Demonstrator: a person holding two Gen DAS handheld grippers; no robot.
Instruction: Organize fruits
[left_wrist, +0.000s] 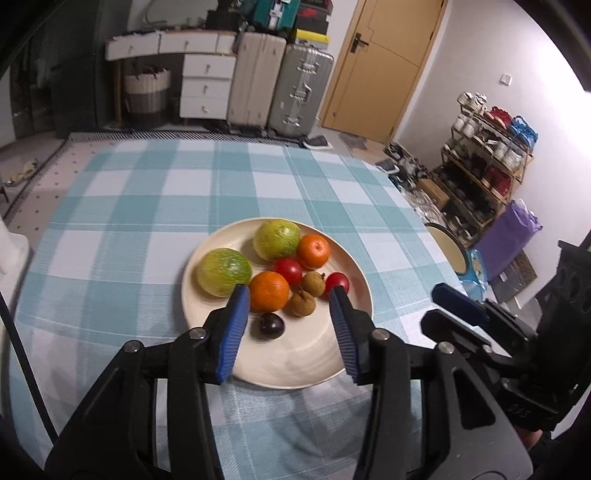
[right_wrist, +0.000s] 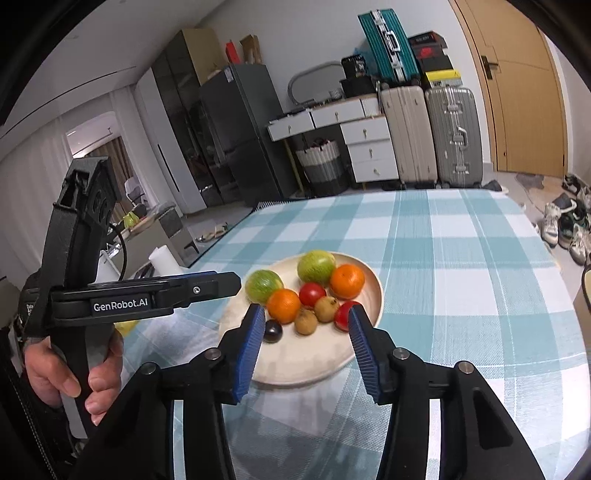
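Observation:
A cream plate (left_wrist: 295, 365) (right_wrist: 295, 365) on the checked tablecloth holds two green melons (left_wrist: 223, 272) (right_wrist: 264, 285), two oranges (left_wrist: 269, 291) (right_wrist: 283, 305), two red tomatoes (left_wrist: 288, 270) (right_wrist: 312, 294), two brown longans (left_wrist: 302, 302) (right_wrist: 306, 322) and a dark plum (left_wrist: 271, 325) (right_wrist: 273, 331). My left gripper (left_wrist: 290, 295) is open and empty, hovering over the plate's near side. My right gripper (right_wrist: 306, 317) is open and empty above the plate's near edge. The right gripper also shows at the right in the left wrist view (left_wrist: 458, 299), and the left gripper at the left in the right wrist view (right_wrist: 207, 286).
The table (left_wrist: 147, 206) carries a teal and white checked cloth. Suitcases (left_wrist: 280, 85), white drawers (left_wrist: 207, 85) and a wooden door (left_wrist: 384, 66) stand beyond it. A shoe rack (left_wrist: 484, 162) is to the right. A white roll (right_wrist: 166, 260) stands off the table's left edge.

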